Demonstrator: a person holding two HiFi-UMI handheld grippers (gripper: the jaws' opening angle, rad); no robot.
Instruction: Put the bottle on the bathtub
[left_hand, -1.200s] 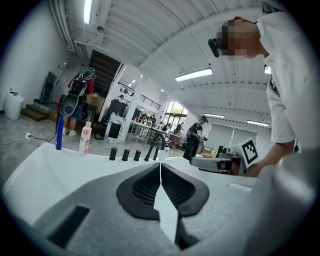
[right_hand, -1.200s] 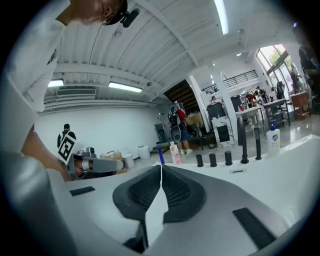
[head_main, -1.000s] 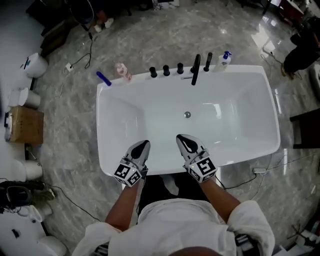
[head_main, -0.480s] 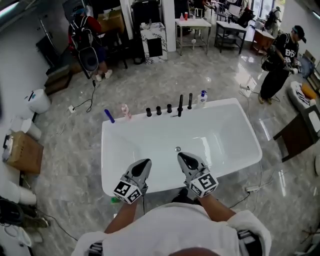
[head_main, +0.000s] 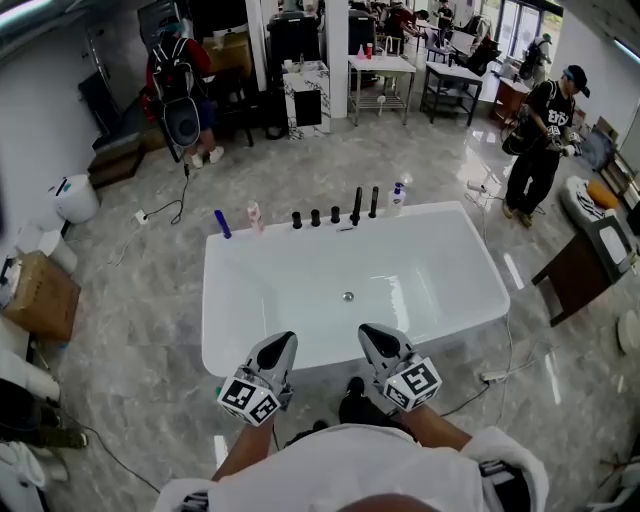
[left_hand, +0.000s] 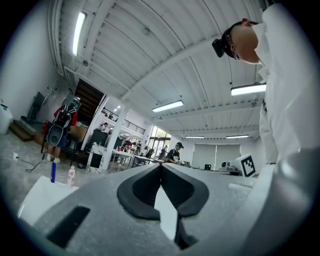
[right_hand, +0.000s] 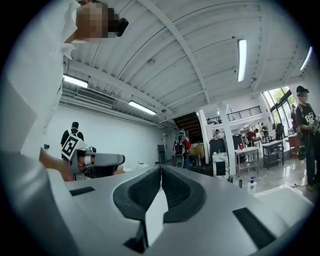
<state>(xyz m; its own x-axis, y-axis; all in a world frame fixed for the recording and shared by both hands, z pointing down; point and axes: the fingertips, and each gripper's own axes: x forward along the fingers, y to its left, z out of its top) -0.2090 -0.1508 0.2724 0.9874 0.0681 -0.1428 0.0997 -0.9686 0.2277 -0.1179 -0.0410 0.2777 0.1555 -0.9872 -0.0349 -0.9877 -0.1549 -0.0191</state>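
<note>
The white bathtub (head_main: 240, 355) lies below me in the head view. On its far rim stand a blue bottle (head_main: 222, 224), a pink bottle (head_main: 254, 216) and a white pump bottle (head_main: 397, 197), with black tap fittings (head_main: 335, 215) between them. My left gripper (head_main: 285, 338) and right gripper (head_main: 368, 330) hover side by side over the near rim, both shut and empty. In the left gripper view the blue bottle (left_hand: 53, 171) and pink bottle (left_hand: 71, 176) show far off, beyond the shut left gripper (left_hand: 161, 165). Past the shut right gripper (right_hand: 161, 166), the right gripper view catches the pump bottle (right_hand: 252, 186).
A person (head_main: 540, 130) stands beyond the tub's right end, and another with a backpack (head_main: 178, 80) at the back left. A cardboard box (head_main: 40, 295) and white fixtures (head_main: 75, 200) sit at the left, a dark table (head_main: 590, 265) at the right. Cables cross the marble floor (head_main: 150, 215).
Both grippers have risen and drawn back from over the tub's near part to its near rim. The head view has tilted up, so the room behind the tub now shows.
</note>
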